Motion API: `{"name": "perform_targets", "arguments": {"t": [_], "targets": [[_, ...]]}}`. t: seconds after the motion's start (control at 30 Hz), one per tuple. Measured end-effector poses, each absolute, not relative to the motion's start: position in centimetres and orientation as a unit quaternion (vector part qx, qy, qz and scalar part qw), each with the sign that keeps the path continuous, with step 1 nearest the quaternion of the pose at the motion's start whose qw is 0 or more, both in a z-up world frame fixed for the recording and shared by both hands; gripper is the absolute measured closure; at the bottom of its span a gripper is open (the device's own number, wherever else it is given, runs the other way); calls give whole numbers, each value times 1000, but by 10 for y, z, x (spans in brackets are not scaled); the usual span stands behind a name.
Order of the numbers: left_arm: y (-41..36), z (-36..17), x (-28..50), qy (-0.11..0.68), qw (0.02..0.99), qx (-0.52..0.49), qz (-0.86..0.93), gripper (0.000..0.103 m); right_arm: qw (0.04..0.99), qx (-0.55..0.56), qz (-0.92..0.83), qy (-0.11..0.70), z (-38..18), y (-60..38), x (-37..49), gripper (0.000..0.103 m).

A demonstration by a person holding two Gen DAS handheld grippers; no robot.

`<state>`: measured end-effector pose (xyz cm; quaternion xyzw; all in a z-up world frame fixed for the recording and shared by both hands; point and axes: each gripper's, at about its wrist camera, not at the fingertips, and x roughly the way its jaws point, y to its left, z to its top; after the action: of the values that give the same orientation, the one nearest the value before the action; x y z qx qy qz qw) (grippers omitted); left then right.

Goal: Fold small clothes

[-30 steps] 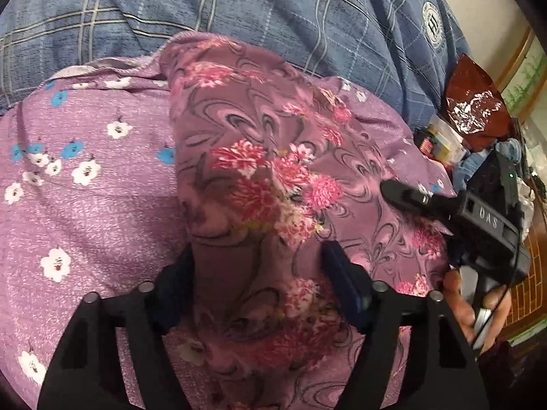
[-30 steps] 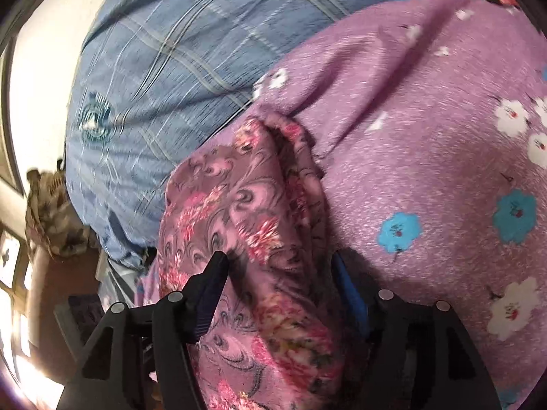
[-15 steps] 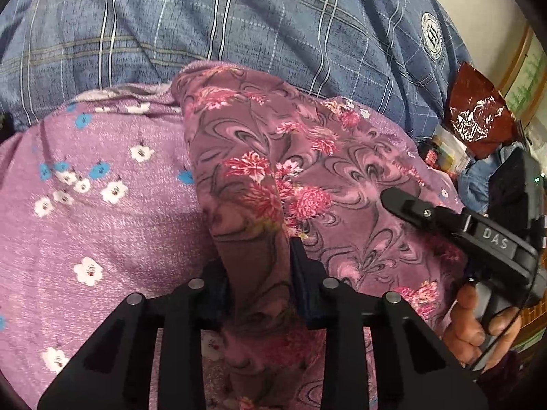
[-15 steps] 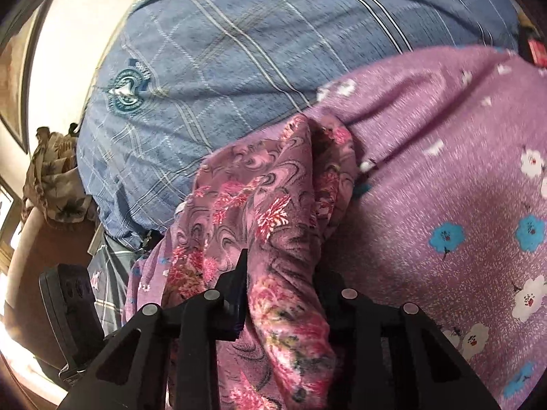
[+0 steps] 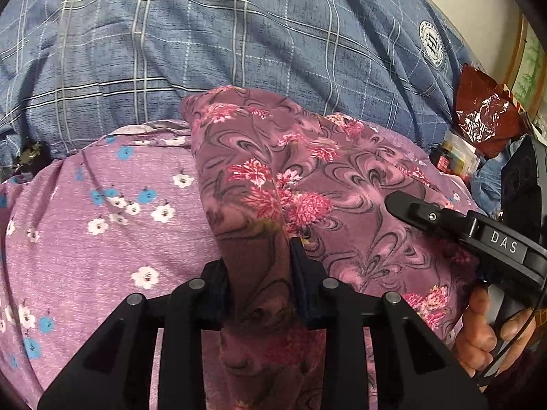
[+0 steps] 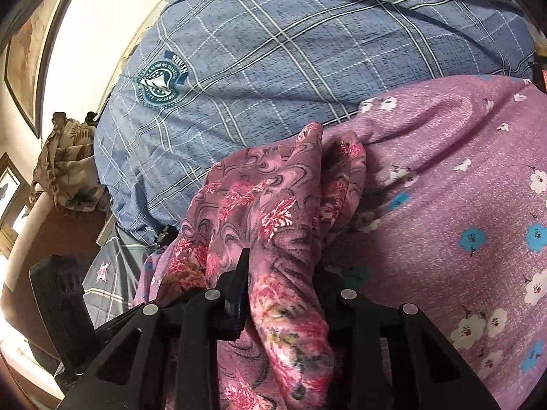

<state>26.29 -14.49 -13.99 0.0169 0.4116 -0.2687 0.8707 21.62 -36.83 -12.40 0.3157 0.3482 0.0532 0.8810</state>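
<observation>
A mauve garment with pink flowers and dark swirls (image 5: pixel 294 171) lies bunched on a purple cloth with small white and blue flowers (image 5: pixel 102 232). My left gripper (image 5: pixel 258 266) is shut on a fold of the mauve garment at its near left edge. My right gripper (image 6: pixel 280 283) is shut on another fold of the same garment (image 6: pixel 273 212). The right gripper also shows in the left wrist view (image 5: pixel 454 225), at the garment's right side, with the hand holding it below.
A blue plaid sheet with round crests (image 5: pixel 239 41) covers the bed behind the clothes. A red foil bag (image 5: pixel 485 109) and small boxes sit at the far right. A patterned cloth bundle (image 6: pixel 65 171) hangs at the left in the right wrist view.
Both grippers went from open around the garment's folds to shut on them. Both views now sit further back, showing more blue sheet, and the garment has been drawn up.
</observation>
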Motion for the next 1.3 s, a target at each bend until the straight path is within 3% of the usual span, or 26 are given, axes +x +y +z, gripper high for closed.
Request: {"name": "perform_targets", "arguments": {"t": [0.67, 1.3], "targets": [[-97, -130, 254, 402, 882, 21, -244, 76, 886, 303, 76, 343, -113, -313, 218, 72], [-66, -136, 183, 401, 873, 59, -272, 76, 889, 299, 60, 341, -106, -272, 146, 72]]}}
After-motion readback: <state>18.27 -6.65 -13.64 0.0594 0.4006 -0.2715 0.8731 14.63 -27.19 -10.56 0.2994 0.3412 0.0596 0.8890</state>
